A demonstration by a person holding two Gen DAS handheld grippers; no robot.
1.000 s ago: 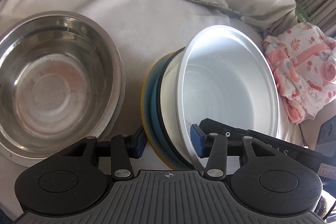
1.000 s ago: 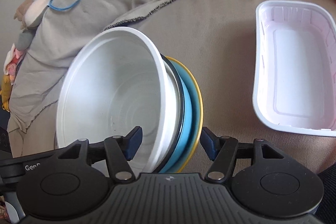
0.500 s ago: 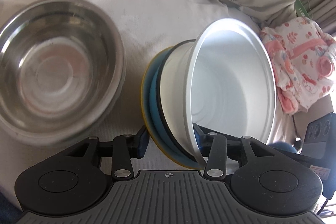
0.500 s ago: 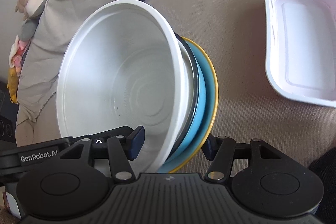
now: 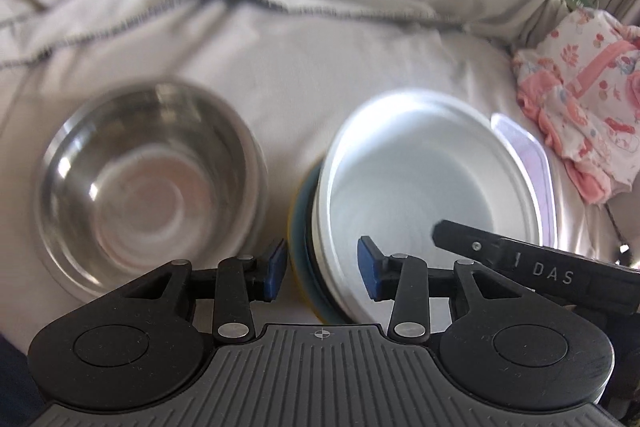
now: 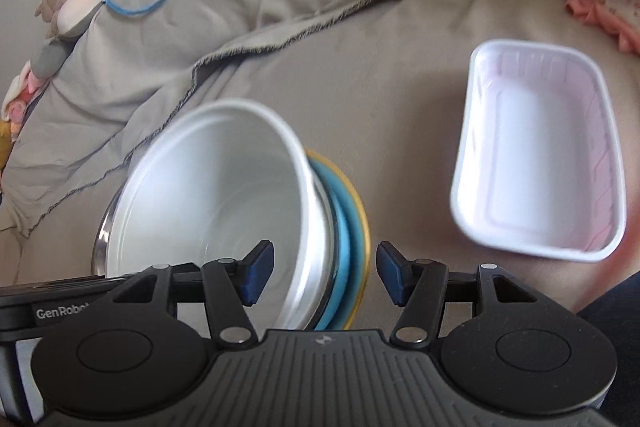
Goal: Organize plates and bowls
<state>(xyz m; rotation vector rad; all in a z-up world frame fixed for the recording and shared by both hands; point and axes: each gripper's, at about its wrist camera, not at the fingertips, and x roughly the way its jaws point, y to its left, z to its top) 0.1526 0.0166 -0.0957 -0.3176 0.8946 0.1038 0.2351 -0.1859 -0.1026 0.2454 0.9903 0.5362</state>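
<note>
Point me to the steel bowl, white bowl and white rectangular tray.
steel bowl (image 5: 156, 187), left wrist view, inner floor.
white bowl (image 6: 224, 195), right wrist view, inner wall.
white rectangular tray (image 6: 540, 155), right wrist view, flat bottom.

Steel bowl (image 5: 148, 183) smeared by motion blur. Near rim of stacked dishes (image 6: 344, 227) hidden behind gripper body. Floral cloth (image 5: 588, 115) cut off at right edge.

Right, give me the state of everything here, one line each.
white bowl, empty, tilted, nested on the plates
plates, stacked under it, tilted
steel bowl, empty, upright
white tray, empty, upright
left tongs, jaws just been closing, plates' rim between them, grip unclear
right tongs, open around the plates' rim
</note>
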